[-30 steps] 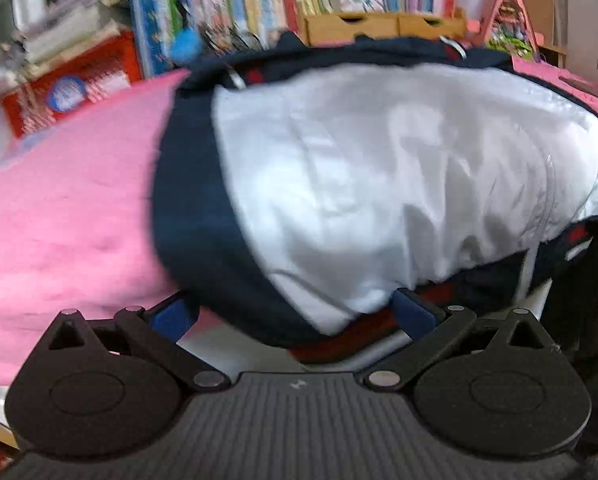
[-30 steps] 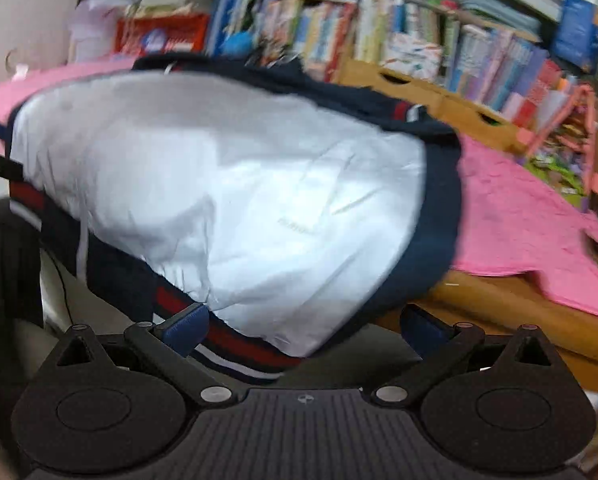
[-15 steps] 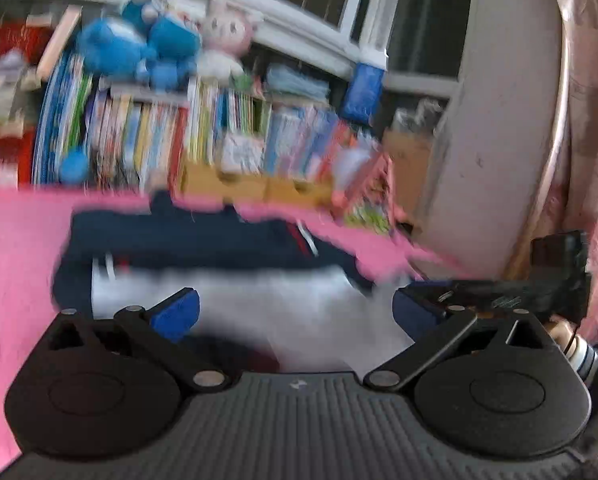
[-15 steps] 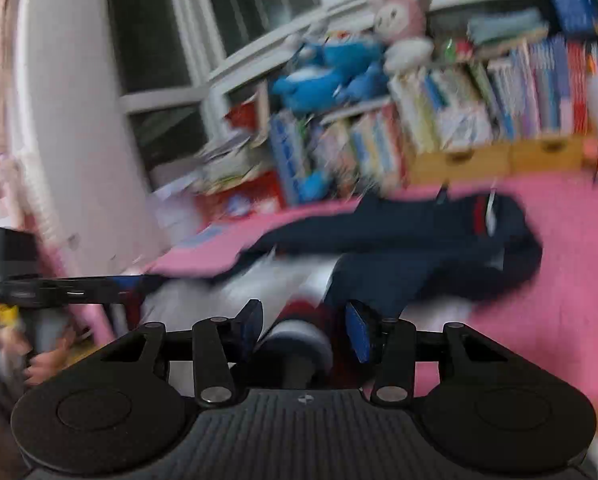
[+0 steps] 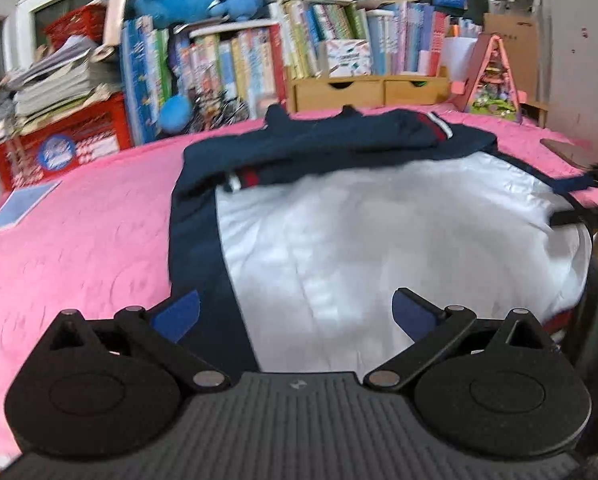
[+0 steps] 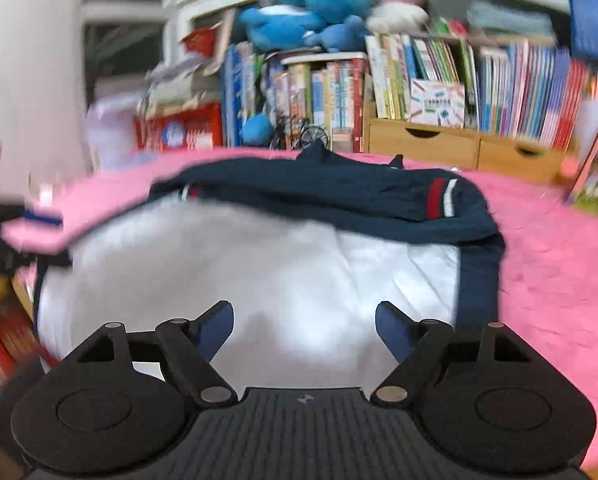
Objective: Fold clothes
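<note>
Left wrist view: my left gripper [image 5: 295,310] has its jaws spread wide, nothing between them, hovering over the near edge of the jacket [image 5: 379,240]. The jacket lies on the pink cover [image 5: 79,240], white lining up, with the navy sleeves [image 5: 339,144] laid across its far part and the striped cuffs showing. The jacket's right part runs to the table edge and droops there, from what I can see.

Right wrist view: my right gripper [image 6: 305,326] also has its jaws apart and empty, above the white lining [image 6: 219,272]. The frame is blurry, the left side especially. The navy side band [image 6: 475,280] runs down the right edge, and a sleeve with a red-white cuff [image 6: 439,200] sits on top at the far end.

Risks, as I judge them: the lining looks slick, so a pinch could take only the top layer, leaving the shell behind and a skewed fold. The loose sleeves could slide off if the near hem gets lifted fast. The overhanging part could drag the whole thing toward the edge. The two grippers gripping at uneven spots would give a crooked crease.
</note>
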Demonstrator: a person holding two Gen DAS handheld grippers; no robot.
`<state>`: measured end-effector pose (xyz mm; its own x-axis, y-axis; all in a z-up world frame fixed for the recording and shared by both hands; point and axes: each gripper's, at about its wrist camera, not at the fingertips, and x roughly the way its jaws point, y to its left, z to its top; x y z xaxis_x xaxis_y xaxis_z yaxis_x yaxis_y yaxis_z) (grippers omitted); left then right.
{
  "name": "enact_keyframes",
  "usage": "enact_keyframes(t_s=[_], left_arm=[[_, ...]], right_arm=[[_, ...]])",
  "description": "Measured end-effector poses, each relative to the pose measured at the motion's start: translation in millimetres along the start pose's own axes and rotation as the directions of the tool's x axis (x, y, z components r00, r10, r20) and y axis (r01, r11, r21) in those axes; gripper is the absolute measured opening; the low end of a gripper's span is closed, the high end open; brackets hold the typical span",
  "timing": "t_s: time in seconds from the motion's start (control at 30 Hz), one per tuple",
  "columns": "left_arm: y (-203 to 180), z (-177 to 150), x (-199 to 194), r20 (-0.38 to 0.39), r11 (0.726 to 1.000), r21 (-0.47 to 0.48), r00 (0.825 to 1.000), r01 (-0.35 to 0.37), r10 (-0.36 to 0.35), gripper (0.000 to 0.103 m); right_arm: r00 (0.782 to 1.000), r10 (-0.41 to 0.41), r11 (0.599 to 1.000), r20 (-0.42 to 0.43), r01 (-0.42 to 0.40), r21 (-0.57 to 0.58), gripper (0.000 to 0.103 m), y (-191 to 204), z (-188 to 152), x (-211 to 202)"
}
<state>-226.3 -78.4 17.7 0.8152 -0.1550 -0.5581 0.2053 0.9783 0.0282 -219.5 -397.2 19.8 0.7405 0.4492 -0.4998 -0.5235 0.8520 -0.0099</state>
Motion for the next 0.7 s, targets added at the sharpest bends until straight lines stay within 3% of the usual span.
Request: enact_keyframes(t_s=[0.1, 0.17, 0.37, 0.47, 0.5, 0.53, 0.57, 0.6, 0.63, 0.7], left_arm=[[1.6, -17.4, -3.1, -0.045, 1.000, 0.001, 0.999, -0.010, 0.010, 0.103], [3.7, -33.8, 4.1, -0.091, 1.000, -0.025, 0.996, -0.006, 0.004, 0.103], [9.8, -83.0, 25.7, -0.227, 0.995, -0.104, 0.974, -0.001, -0.023, 0.103], [12.4, -86.0, 51.8, -0.223, 0.989, -0.142, 0.975, -0.041, 0.009, 0.103], [9.7, -85.2, 53.1, -0.226, 0.990, -0.141, 0.974, -0.020, -0.013, 0.101], [6.1, -84.1, 52.3, -0.230, 0.991, -0.137, 0.972, 0.014, -0.045, 0.090], [2.5, -82.9, 51.5, -0.235, 0.990, -0.133, 0.969, 0.047, -0.077, 0.082], [-1.1, -81.8, 50.7, -0.239, 0.988, -0.129, 0.965, 0.080, -0.109, 0.062], [-4.3, -75.6, 42.0, -0.224, 0.982, -0.128, 0.960, 0.140, -0.167, 0.055], [-10.8, -55.6, 18.4, -0.160, 0.954, -0.115, 0.943, 0.277, -0.293, 0.056]], right_arm=[[0.996, 0.088, 0.995, -0.010, -0.088, -0.044, 0.097, 25.4, -24.5, -22.7], [0.995, 0.093, 0.995, -0.026, -0.094, -0.027, 0.102, 32.6, -41.0, -33.0], [0.993, -0.037, 0.989, -0.111, 0.052, 0.138, 0.103, 9.2, -85.3, -29.0], [0.995, -0.034, 0.986, -0.099, 0.050, 0.162, 0.102, 0.4, -91.4, -7.4], [0.995, 0.000, 0.981, -0.100, 0.019, 0.191, 0.093, -2.3, -92.5, 1.1], [0.992, 0.050, 0.973, -0.118, -0.022, 0.231, 0.083, -5.6, -93.2, 5.4], [0.985, 0.105, 0.959, -0.138, -0.063, 0.274, 0.058, -8.9, -93.8, 8.9], [0.975, 0.159, 0.942, -0.155, -0.103, 0.318, 0.045, -12.1, -94.4, 12.5], [0.968, 0.200, 0.926, -0.150, -0.137, 0.351, 0.043, -13.9, -92.5, 8.8], [0.953, 0.286, 0.886, -0.098, -0.224, 0.407, 0.039, -15.8, -81.5, -9.2]])
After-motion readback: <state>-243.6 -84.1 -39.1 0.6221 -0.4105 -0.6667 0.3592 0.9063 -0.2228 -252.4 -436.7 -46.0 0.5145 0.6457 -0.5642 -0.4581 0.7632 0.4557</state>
